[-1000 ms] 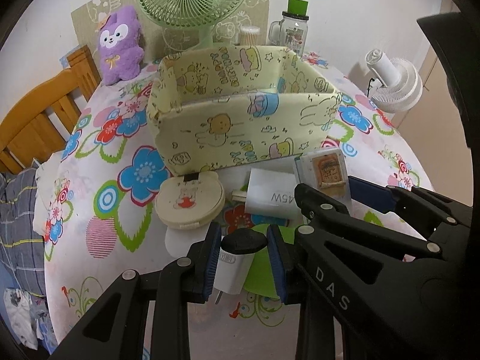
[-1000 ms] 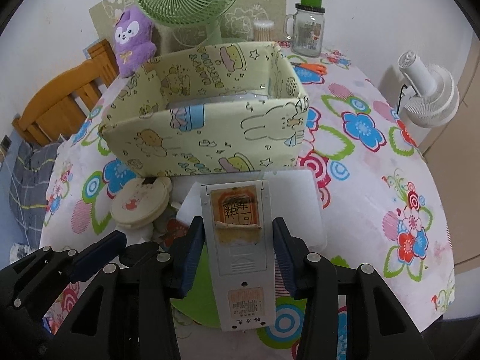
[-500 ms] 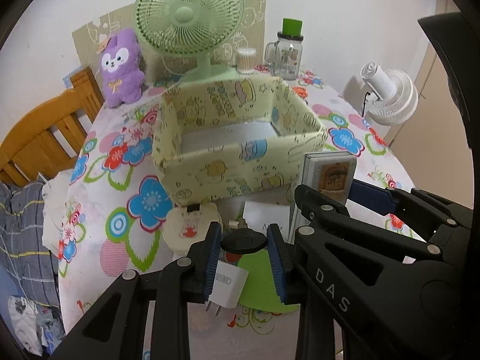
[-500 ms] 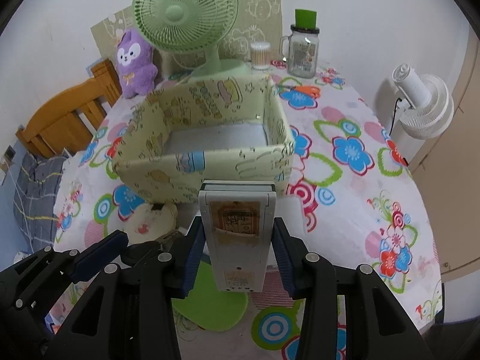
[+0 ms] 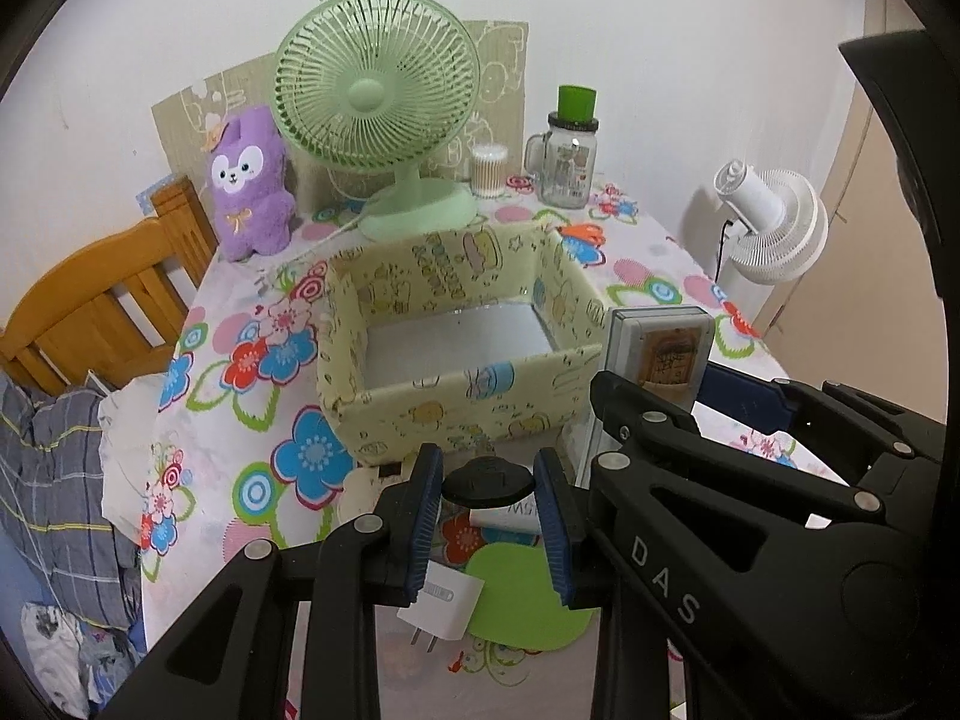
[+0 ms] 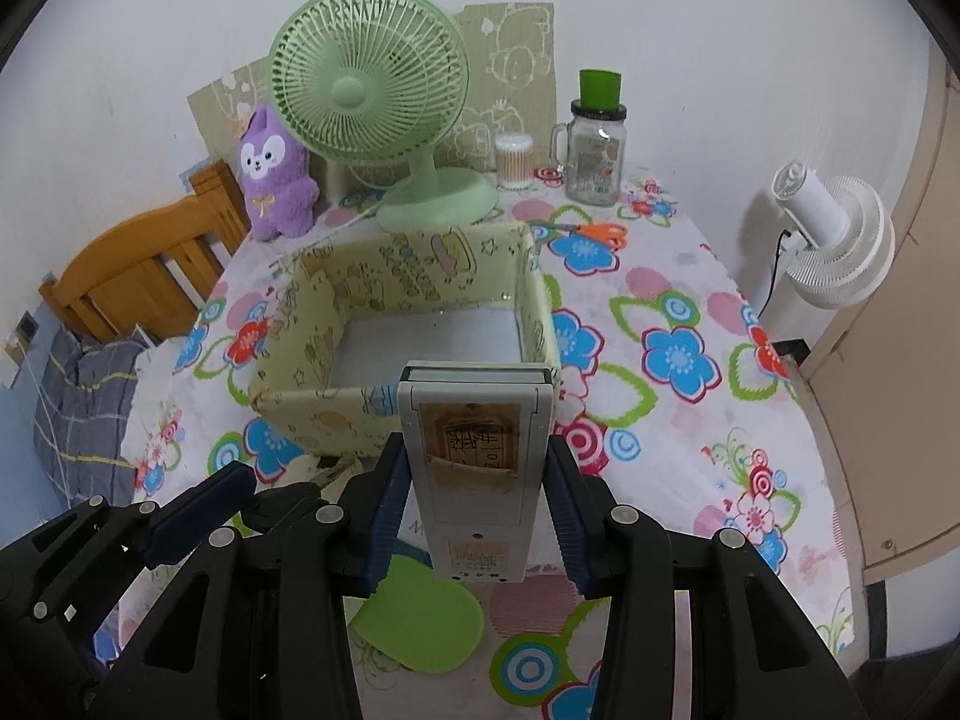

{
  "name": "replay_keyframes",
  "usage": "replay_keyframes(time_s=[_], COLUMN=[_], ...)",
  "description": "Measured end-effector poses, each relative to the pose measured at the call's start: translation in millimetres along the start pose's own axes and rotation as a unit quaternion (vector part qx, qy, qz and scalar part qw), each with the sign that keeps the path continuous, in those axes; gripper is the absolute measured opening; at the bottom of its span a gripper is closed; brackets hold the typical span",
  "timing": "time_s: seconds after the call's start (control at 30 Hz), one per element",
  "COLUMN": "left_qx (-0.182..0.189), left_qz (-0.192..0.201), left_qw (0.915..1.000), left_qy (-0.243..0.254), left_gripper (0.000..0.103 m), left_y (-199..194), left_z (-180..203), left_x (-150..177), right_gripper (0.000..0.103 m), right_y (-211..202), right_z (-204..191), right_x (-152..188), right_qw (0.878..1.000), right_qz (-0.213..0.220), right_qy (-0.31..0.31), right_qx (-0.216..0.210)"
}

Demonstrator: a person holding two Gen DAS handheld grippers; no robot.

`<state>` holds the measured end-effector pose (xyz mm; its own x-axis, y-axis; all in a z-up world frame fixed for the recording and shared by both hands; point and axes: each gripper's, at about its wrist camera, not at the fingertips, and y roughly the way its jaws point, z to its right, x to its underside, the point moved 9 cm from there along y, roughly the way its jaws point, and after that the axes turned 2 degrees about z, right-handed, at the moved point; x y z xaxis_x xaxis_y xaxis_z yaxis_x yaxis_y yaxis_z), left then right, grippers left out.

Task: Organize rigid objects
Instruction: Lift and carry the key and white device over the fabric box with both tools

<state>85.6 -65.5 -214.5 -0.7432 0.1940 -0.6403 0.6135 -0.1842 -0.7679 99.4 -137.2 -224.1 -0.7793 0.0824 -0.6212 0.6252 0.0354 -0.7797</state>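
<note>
My left gripper [image 5: 489,519] is shut on a white plug adapter [image 5: 444,597] with a black round cap [image 5: 489,476], held above the flowered tablecloth with its prongs pointing down. My right gripper [image 6: 474,510] is shut on a flat grey device [image 6: 474,468] with a tan label, held upright; the grey device [image 5: 660,348] also shows at the right of the left wrist view. Just beyond both stands the yellow cartoon-print box [image 5: 456,405], open-topped with a bare pale floor; the same box [image 6: 312,405] lies ahead in the right wrist view. A white charger block [image 5: 507,515] lies below on the table.
A green round mat [image 5: 528,594] lies under the grippers. Behind the box stand a green desk fan [image 5: 375,96], a purple plush [image 5: 249,180], a cotton swab tub [image 5: 491,170] and a glass jar [image 5: 567,162]. Orange scissors [image 6: 594,232], a white fan [image 6: 834,240], a wooden chair [image 6: 132,282].
Both grippers have risen with their objects still gripped. The adapter and the grey device have lifted off the table, and the box's floor has come into view.
</note>
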Motion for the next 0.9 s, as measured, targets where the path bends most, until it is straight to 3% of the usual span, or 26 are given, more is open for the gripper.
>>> replay_keyframes(time_s=[0.9], left_qx=[-0.024], left_qz=[0.045], left_qw=[0.9986], left_qy=[-0.016], left_gripper=[0.031], left_y=[-33], left_z=[-10], left_x=[-56], right_gripper=[0.047], right_y=[-37], right_z=[-10], right_x=[-61], right_qw=[0.999], right_qz=[0.045], right_qy=[-0.02], right_qx=[-0.001])
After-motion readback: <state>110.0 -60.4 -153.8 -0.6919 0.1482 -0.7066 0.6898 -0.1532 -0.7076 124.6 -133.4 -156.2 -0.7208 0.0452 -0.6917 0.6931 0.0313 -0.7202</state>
